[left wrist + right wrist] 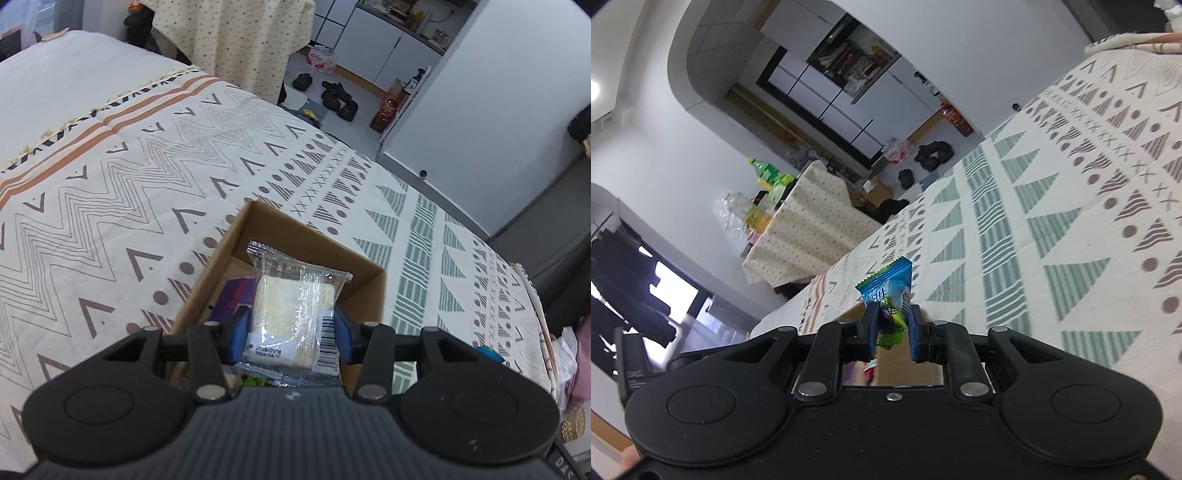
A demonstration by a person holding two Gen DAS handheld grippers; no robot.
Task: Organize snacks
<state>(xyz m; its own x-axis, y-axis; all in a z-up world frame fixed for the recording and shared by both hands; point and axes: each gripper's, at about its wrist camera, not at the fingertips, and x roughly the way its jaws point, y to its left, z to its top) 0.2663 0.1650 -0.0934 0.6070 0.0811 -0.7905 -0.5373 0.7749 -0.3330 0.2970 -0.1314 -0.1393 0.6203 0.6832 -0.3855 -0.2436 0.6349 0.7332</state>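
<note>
My left gripper (291, 334) is shut on a clear-wrapped pale snack pack (291, 302) with a barcode label, held over the open cardboard box (325, 240). A purple packet (234, 299) lies inside the box. My right gripper (892, 326) is shut on a small blue and green snack packet (890, 291), held tilted above the patterned cloth. A brown edge of the box (849, 314) shows just behind it.
The box stands on a table covered by a patterned cloth (110, 192) with zigzags and green triangles. Beyond the table edge lie shoes (336, 98) on the floor, white cabinets and a second table with a dotted cloth (809, 229) bearing bottles.
</note>
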